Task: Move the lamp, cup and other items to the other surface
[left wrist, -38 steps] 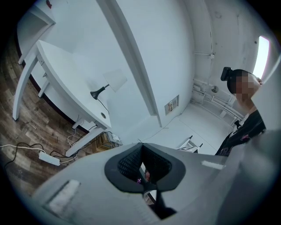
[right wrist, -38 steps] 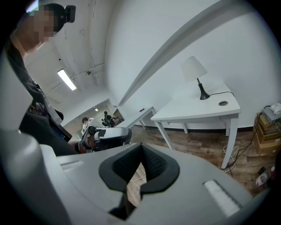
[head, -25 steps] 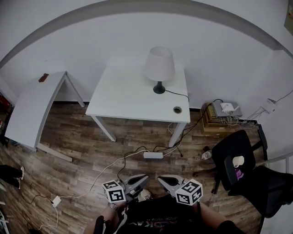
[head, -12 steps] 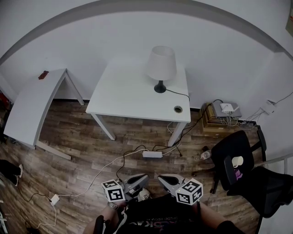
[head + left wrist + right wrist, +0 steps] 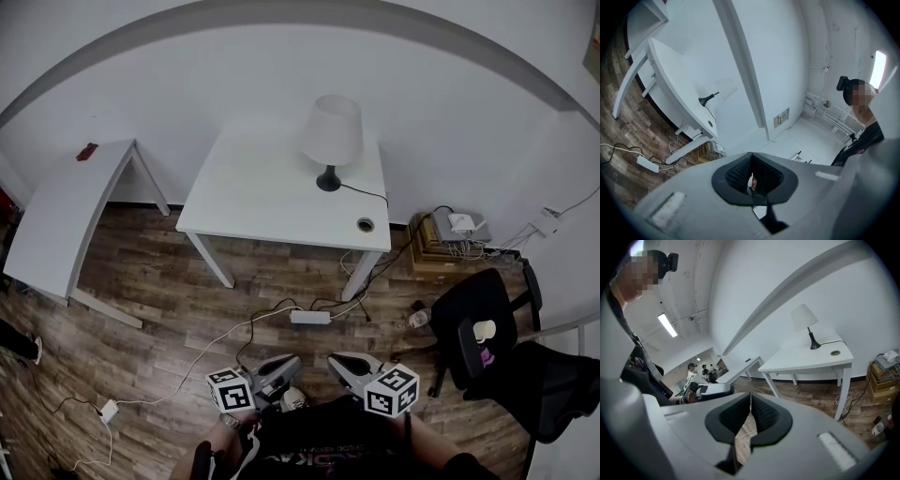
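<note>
A white-shaded lamp (image 5: 330, 139) on a dark base stands at the back right of the white table (image 5: 272, 202); its shade also shows in the right gripper view (image 5: 804, 316) and the left gripper view (image 5: 724, 88). Near that table's front right corner lies a small round thing (image 5: 364, 224), cup or cable hole, I cannot tell. A second white table (image 5: 66, 216) stands to the left, bearing a small reddish item (image 5: 87, 151). My left gripper (image 5: 293, 362) and right gripper (image 5: 334, 360) hang low over the floor, far from both tables, pads meeting, empty. The right jaws have just been opening by a hair.
On the wood floor lie a power strip (image 5: 310, 318), trailing cables and a white adapter (image 5: 110, 411). A black office chair (image 5: 473, 309) at right carries a white cup (image 5: 487, 330). Stacked boxes with a router (image 5: 450, 234) sit by the wall. People stand far off (image 5: 693, 371).
The head view has shifted slightly, so the left table and floor slid a little in the picture, and a shoe at the left edge has nearly left view. Both grippers keep their places.
</note>
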The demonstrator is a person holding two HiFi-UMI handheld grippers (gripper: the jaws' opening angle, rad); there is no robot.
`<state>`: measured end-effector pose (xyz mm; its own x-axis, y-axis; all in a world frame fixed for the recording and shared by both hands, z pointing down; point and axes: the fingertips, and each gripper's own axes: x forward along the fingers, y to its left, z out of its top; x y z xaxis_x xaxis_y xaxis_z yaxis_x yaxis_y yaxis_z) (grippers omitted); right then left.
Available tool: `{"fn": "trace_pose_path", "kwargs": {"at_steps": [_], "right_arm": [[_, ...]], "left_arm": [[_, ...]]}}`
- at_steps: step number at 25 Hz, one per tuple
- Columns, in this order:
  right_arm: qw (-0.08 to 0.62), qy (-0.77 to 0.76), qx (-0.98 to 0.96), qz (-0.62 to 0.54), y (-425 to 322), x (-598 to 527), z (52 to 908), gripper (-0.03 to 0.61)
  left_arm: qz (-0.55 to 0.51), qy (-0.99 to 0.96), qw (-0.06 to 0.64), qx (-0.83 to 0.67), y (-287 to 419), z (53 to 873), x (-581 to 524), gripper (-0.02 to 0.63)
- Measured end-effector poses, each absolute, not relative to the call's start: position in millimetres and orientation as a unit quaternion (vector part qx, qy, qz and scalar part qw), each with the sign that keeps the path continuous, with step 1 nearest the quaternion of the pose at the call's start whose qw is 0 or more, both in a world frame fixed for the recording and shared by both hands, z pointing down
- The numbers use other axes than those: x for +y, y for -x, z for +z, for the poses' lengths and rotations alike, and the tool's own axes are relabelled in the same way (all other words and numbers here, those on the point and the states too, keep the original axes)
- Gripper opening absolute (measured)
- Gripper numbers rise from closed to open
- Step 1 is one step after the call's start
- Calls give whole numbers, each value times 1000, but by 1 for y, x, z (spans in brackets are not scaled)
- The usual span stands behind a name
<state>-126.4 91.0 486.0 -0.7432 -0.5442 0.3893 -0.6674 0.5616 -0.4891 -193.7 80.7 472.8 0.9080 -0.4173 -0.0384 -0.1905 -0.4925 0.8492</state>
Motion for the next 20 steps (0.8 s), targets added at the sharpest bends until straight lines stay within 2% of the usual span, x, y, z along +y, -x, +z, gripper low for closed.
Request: {"fn": "trace_pose_path", "kwargs": {"at_steps": [20], "right_arm": [[64, -398, -859, 317, 98, 7, 479, 81]], "left_arm": [[-149, -830, 484, -234, 231, 480, 50, -3]]}}
